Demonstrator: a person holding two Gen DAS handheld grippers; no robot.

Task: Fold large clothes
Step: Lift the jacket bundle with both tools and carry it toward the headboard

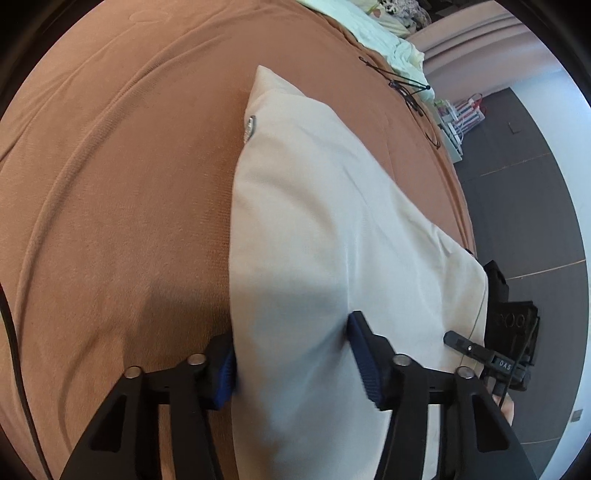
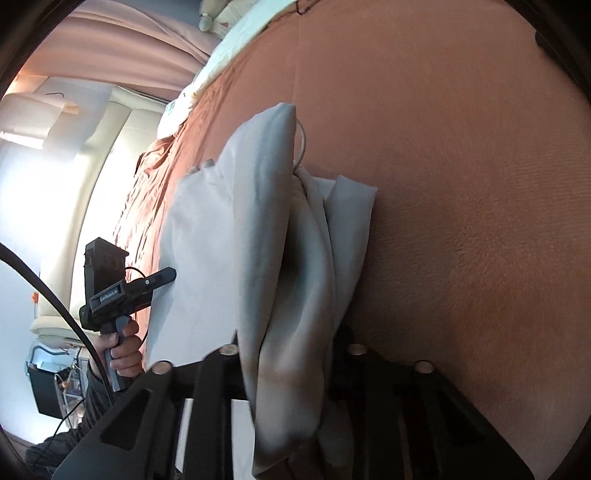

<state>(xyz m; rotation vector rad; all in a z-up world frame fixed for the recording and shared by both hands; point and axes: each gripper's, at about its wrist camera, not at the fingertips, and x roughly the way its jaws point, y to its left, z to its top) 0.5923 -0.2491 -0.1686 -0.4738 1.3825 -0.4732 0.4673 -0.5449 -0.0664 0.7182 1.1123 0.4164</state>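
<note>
Straddling the near edge of the cream garment [image 1: 325, 229], the left claw [image 1: 291, 358] stands about half wide: its 2 blue pads [image 1: 364, 354] sit on either side of a ridge of cloth, and the left pad looks to touch the cloth's left border, though motion blur keeps me from saying whether either pad presses yet. No earlier picture is at hand, so I judge only that the cloth lies between the pads.

From the right wrist view, the right claw [image 2: 291, 369] is narrow and clamped on a gathered bundle of the same garment [image 2: 258, 229], the folds bunched and rising out of its jaws.

Both claws sit at the garment's near end, with the right claw [image 1: 476, 349] just to the right of the left one. From there the garment runs away along its long axis, over the rust-brown bed cover [image 1: 110, 184], to a far corner bearing a small tag [image 1: 250, 123]. Any coming fold therefore turns on carrying the near end forward along that axis toward the far corner. Beyond lie pale bedding [image 1: 373, 33] and a dark floor [image 1: 524, 192].
</note>
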